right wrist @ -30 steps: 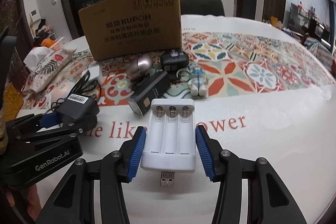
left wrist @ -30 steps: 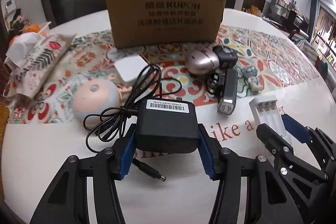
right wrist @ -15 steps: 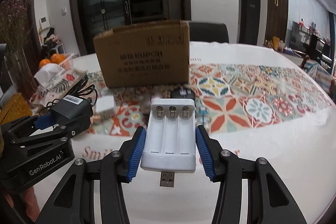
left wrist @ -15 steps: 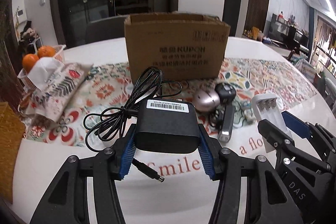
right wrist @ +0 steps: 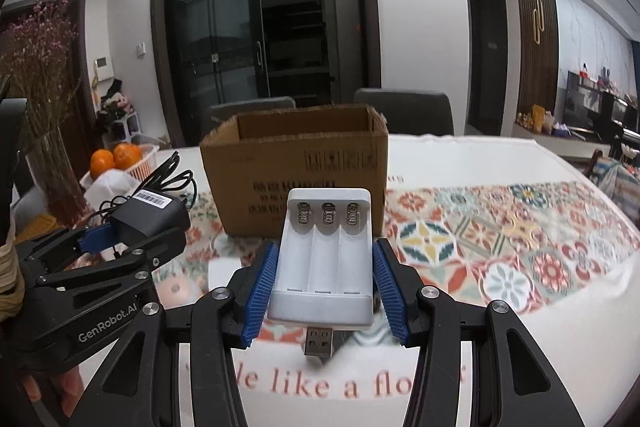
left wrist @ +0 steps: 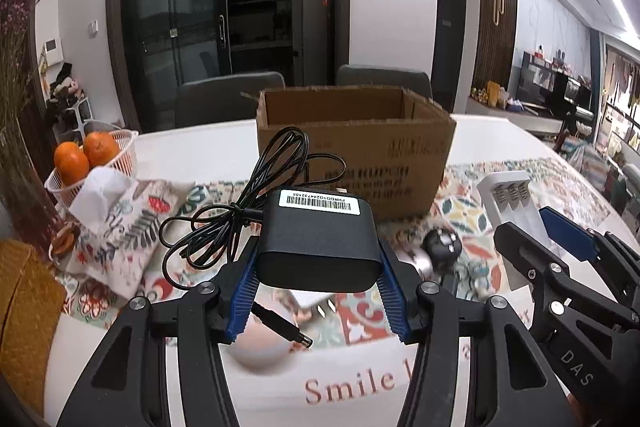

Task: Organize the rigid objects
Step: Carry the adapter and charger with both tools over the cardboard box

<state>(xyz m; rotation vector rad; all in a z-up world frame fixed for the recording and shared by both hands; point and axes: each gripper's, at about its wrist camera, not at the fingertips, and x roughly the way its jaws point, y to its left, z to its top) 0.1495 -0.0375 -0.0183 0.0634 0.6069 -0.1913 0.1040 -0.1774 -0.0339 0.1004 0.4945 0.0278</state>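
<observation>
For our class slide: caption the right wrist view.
Right gripper holds a white battery charger before an open cardboard box.

Matt black plastic adapter, glossy white plastic charger, rough brown cardboard box at twelve o'clock.

Open-topped cardboard box straight ahead with its mouth unobstructed, air above its near wall free, small items crowding the desk before it, fruit basket and tissue pack blocking the left, right side open.
</observation>
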